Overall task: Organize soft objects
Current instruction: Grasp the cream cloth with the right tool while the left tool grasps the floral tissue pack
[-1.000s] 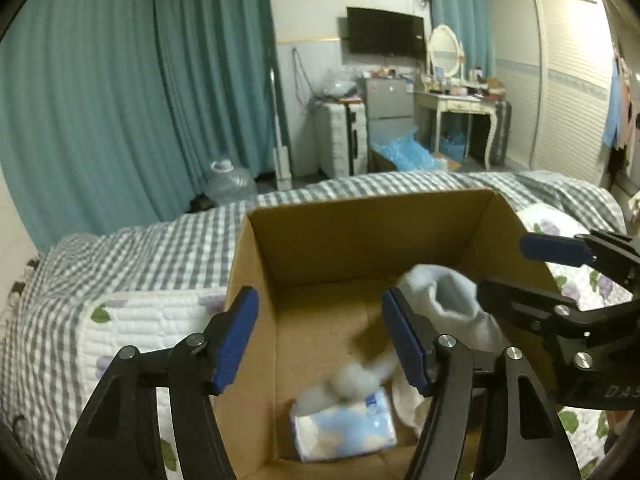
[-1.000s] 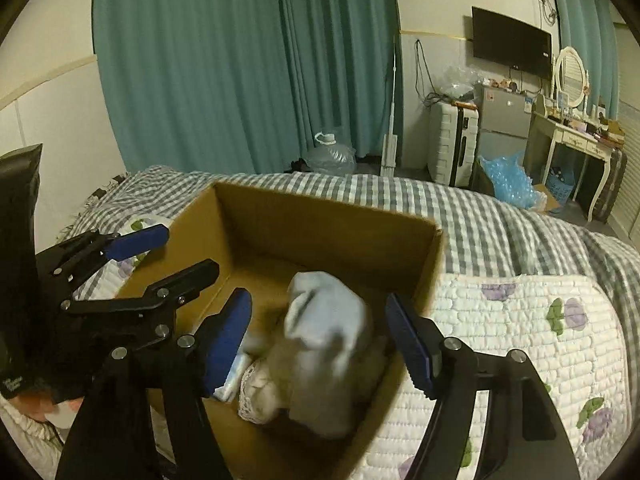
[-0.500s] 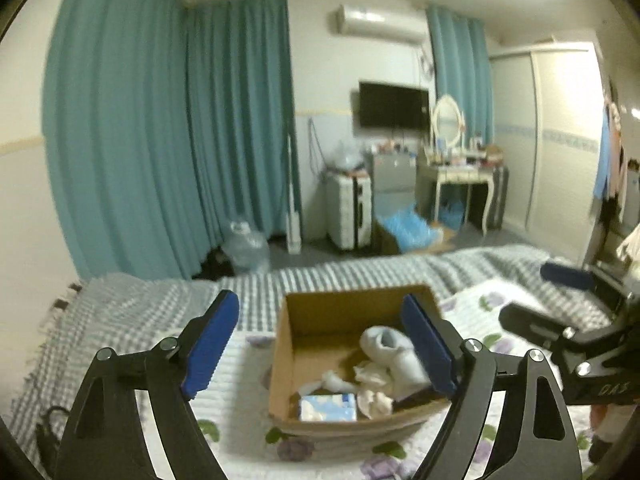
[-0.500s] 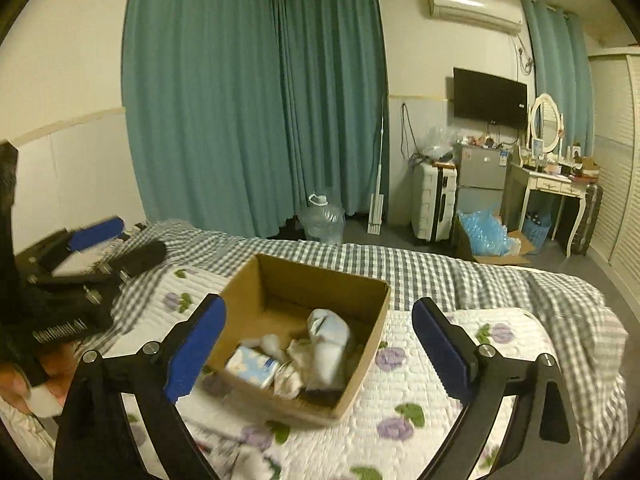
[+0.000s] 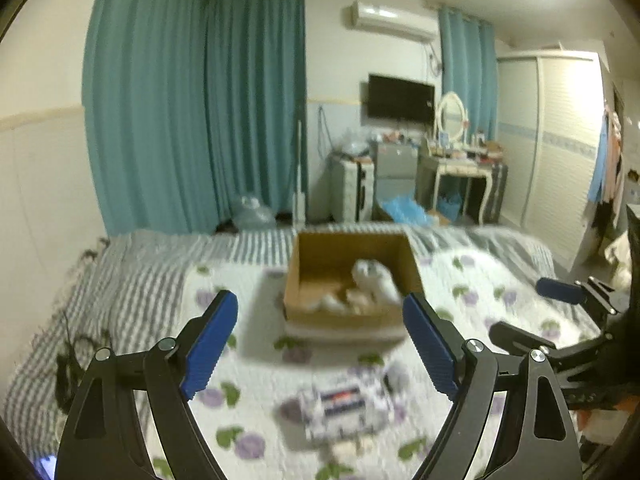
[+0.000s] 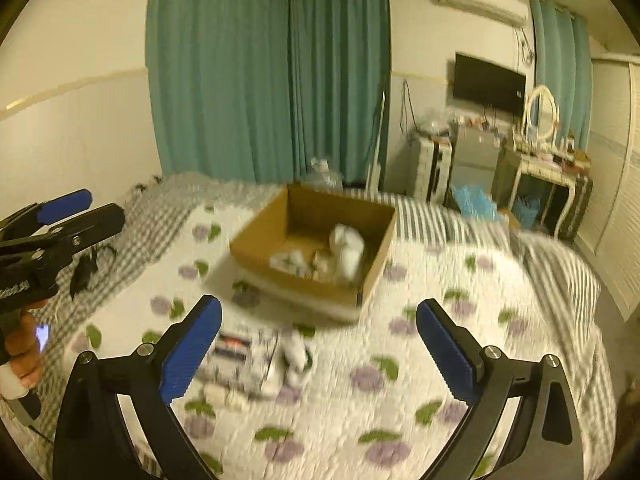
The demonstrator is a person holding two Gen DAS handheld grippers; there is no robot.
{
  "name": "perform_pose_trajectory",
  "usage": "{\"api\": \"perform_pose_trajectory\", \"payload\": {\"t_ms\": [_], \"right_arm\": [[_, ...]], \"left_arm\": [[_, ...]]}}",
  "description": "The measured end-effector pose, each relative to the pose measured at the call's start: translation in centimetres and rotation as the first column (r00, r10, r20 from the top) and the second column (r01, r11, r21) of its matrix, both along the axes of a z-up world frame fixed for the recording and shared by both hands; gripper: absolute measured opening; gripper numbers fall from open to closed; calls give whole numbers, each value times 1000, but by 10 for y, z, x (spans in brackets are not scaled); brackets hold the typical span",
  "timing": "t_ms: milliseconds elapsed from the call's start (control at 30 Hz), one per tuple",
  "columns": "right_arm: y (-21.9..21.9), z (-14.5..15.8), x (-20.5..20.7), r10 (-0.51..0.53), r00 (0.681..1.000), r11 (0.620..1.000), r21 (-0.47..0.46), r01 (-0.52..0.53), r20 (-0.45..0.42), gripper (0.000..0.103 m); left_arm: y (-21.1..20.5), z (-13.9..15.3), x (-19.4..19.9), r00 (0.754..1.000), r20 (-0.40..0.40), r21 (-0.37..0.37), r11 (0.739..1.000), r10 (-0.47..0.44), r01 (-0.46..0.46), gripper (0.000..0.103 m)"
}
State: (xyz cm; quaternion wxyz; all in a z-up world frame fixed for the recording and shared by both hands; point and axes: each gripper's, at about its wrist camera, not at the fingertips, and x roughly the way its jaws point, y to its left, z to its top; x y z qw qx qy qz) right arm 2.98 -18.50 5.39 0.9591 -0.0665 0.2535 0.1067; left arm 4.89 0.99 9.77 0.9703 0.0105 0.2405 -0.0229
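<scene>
A brown cardboard box [image 5: 304, 312] stands on the bed's floral quilt; it also shows in the right wrist view [image 6: 296, 284]. Inside lie pale soft things, with a light sock bundle [image 5: 374, 278] [image 6: 348, 246] at the right side. A flat tissue pack [image 5: 344, 404] [image 6: 240, 356] and a small white soft item [image 6: 296, 354] lie on the quilt in front of the box. My left gripper [image 5: 320, 344] is open and empty, well back from the box. My right gripper [image 6: 318, 350] is open and empty, also held back above the quilt.
The floral quilt [image 6: 440, 360] covers a checked bedspread [image 5: 132, 280]. Dark cables [image 6: 86, 268] lie at the bed's left edge. Teal curtains [image 5: 200, 112], a suitcase [image 5: 352, 188], a dressing table [image 5: 460, 176] and a wardrobe [image 5: 560, 140] stand beyond the bed.
Both grippers have pulled back and up from inside the box. The sock bundle that was at the right gripper now lies in the box. The box looks much smaller and farther.
</scene>
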Motion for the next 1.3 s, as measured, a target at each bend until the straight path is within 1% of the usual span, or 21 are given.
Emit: {"api": "perform_pose_trajectory", "payload": {"t_ms": [67,167,267,300,367,400,467,600,667,733,800,833,867,967,1033,1100,1167,1233,1300], "right_arm": [[8,-26,0,12,998,1000,-7,-13,-63,98],[24,-62,6,23,988,999,-24,-27,-150,98],[40,-103,15,34,967,999,-22,-41,-252,98],[45,-114,17,35,960,999,-18,-42,-278,98],[56,-138,24,44,941,998,-20,-54,-336,98],[62,-146,27,41,932,998,-27,-55,-361,98],[71,-161,34,45,917,998,-26,-60,-396,98],[89,-183,49,62,886,997,-14,-77,-460,98],[97,-191,57,75,873,996,1,-85,-483,92],[106,-200,64,65,868,996,-22,-87,-493,87],[112,-206,69,59,856,996,-25,-84,-513,76],[112,-209,70,56,848,997,-19,-78,-527,66],[111,-211,71,47,845,997,-26,-72,-532,59],[105,-207,67,56,847,998,-6,-70,-528,58],[101,-195,57,59,862,997,-21,-81,-504,58],[96,-179,43,54,886,994,-61,-92,-461,58],[86,-159,34,44,910,994,-73,-81,-412,58],[72,-139,32,16,933,994,-94,-53,-359,58],[54,-116,35,-35,956,991,-130,-3,-291,58]], "left_arm": [[1,-14,-2,1000,-31,7,1000,0,1,86],[2,-44,-9,996,-84,3,1000,-5,5,86],[9,-77,-12,988,-152,39,999,-9,15,86],[13,-92,-11,983,-185,55,998,-11,22,86],[20,-110,-11,973,-228,69,997,-19,36,86],[23,-122,-7,966,-257,81,996,-13,35,86],[30,-135,-4,958,-286,86,996,-8,34,86],[43,-150,2,953,-304,67,997,-11,32,86],[47,-156,5,948,-318,53,998,-21,40,86],[51,-159,7,944,-328,37,998,-28,43,86],[55,-163,7,941,-336,29,999,-33,46,86],[56,-164,7,940,-339,24,999,-34,44,86],[58,-165,7,939,-342,19,999,-34,43,86],[58,-166,6,938,-345,9,999,-39,45,86],[57,-164,5,938,-344,11,999,-44,51,86],[54,-161,2,939,-338,12,998,-59,67,86],[51,-159,1,939,-338,16,997,-65,75,86],[45,-156,2,938,-340,24,996,-74,87,86],[35,-154,6,933,-346,31,993,-93,110,86]]}}
